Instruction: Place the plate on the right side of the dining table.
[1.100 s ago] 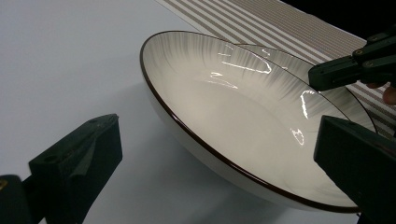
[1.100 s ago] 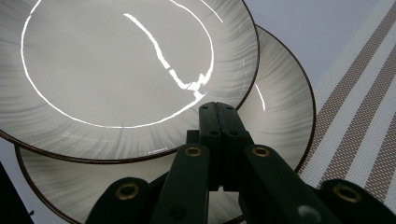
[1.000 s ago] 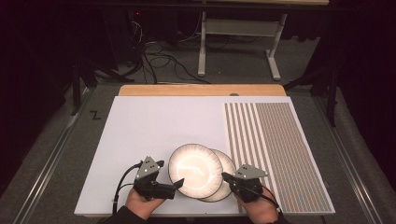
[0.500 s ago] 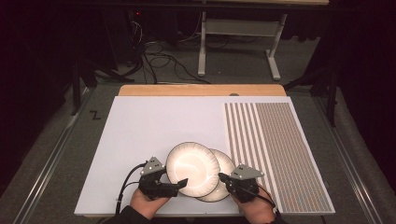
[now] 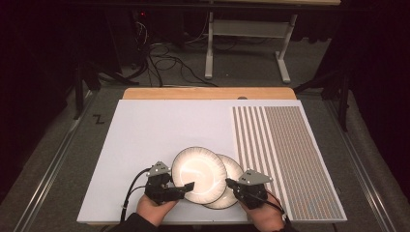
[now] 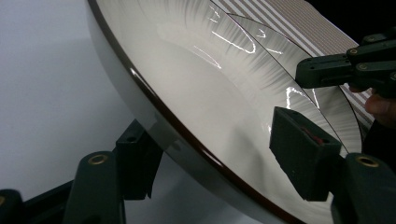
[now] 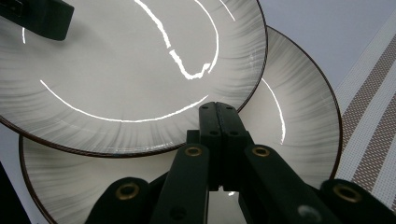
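Left hand-held gripper (image 6: 224, 154) half-closed astride upper plate's (image 5: 199, 174) rim, pads not yet pressing.
Shut right hand-held gripper (image 7: 218, 116) rests on lower plate (image 7: 299, 135); glazed rim may slip.

This looks like a lab or recording room rather than a home. A plain white board (image 5: 159, 140) lies on a wooden table (image 5: 208, 93), with a striped mat (image 5: 285, 159) on its right side. The surroundings are dark; on the grey floor at the far side lie loose black cables (image 5: 169, 67) beside a metal stand's legs (image 5: 246, 53). Metal rails (image 5: 53, 169) run along the table's left and right.
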`<state>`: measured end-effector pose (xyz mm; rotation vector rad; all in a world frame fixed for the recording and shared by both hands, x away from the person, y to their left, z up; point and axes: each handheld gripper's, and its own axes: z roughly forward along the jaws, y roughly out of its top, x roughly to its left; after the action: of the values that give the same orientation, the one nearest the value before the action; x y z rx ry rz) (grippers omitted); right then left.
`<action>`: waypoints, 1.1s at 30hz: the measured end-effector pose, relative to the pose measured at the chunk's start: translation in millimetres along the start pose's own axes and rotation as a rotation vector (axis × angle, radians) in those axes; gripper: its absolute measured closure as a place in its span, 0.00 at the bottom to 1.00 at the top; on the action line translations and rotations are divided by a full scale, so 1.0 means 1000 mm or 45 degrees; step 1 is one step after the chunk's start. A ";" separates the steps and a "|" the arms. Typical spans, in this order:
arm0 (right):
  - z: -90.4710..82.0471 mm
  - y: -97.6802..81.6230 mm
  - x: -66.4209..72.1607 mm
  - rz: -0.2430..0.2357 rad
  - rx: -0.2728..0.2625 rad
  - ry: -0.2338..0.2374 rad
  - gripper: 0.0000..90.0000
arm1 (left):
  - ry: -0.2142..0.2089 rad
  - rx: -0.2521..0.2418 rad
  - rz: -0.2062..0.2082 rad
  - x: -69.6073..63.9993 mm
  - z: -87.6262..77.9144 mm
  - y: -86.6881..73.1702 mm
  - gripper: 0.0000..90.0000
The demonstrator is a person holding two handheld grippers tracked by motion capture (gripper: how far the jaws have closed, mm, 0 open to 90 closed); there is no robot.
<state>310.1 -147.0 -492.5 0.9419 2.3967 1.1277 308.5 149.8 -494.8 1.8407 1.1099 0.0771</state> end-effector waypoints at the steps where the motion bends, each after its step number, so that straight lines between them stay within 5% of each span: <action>1: 0.000 0.000 0.000 -0.002 0.001 0.000 1.00 | 0.001 -0.005 -0.007 0.000 0.000 0.000 0.42; 8: 0.000 0.000 0.000 0.000 0.002 -0.009 1.00 | 0.043 0.005 0.013 -0.002 -0.001 0.001 0.54; 17: -0.001 -0.001 -0.001 0.006 -0.006 -0.012 1.00 | 0.062 0.020 0.005 -0.002 0.000 0.003 0.58; 33: -0.004 -0.002 -0.004 0.006 -0.013 -0.024 1.00 | 0.074 -0.058 0.063 -0.009 -0.005 0.005 0.67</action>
<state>309.6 -152.7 -491.0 0.9512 2.3728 1.1263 304.2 146.0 -485.0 1.8354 1.0937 0.1849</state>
